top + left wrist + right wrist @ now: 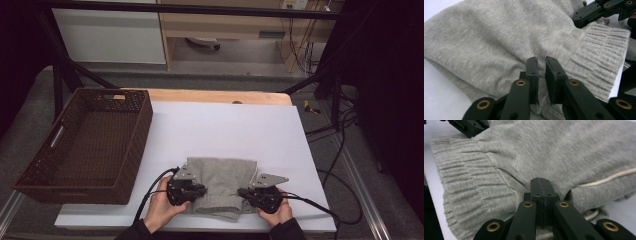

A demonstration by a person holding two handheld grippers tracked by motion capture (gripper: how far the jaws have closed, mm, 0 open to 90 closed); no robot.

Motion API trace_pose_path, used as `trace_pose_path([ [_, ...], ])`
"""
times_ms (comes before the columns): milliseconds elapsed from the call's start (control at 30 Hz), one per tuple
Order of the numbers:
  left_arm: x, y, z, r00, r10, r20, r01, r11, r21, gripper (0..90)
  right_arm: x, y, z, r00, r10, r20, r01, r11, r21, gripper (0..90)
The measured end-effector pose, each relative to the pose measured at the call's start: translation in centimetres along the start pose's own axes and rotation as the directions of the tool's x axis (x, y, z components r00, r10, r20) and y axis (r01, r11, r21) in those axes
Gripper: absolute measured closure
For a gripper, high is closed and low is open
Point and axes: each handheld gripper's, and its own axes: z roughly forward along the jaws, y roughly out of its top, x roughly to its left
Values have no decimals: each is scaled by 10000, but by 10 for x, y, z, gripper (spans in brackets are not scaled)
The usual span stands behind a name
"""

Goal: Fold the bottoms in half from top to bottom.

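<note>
A folded grey sweatshirt (223,186) lies on the white sheet (225,132) near the table's front edge. Its ribbed hem (599,62) and a cream drawstring (609,178) show up close. At the garment's left edge, a hand holds my left gripper (201,190). Its jaws (541,66) stand a narrow gap apart over the knit with nothing clearly between them. On the opposite edge, my right gripper (243,193) has its jaws (541,183) pressed together on a puckered fold of the sweatshirt (554,150). The left gripper (469,126) also shows at the far side of the hem.
An empty brown wicker basket (127,150) stands at the table's left, partly over the edge. The wooden tabletop (220,96) shows beyond the sheet. Black frame bars and cables run at the back and down the right side.
</note>
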Motion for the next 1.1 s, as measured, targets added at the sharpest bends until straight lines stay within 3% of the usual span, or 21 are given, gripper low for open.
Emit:
trace_pose_path([
  [67,2,1,-3,10000,-11,-43,10,10000,-98,727,-1,3,-3,9999,48,-121,-52,9996,-266,885],
  [200,8,2,-8,9998,-169,40,170,9990,-411,607,-5,12,-12,9995,314,-75,-320,9943,-1020,764],
  [367,12,4,-13,9997,-233,-84,227,9974,-681,470,-8,15,-16,9982,607,3,-601,9888,-1362,588],
  [800,25,6,-25,9979,-544,-338,517,9957,-764,206,-23,13,-29,9906,1112,798,-984,9838,-1499,220],
  [1100,35,7,-30,9952,-786,-589,748,9952,-636,92,-35,9,-34,9810,1664,998,-1545,9811,-1169,66],
])
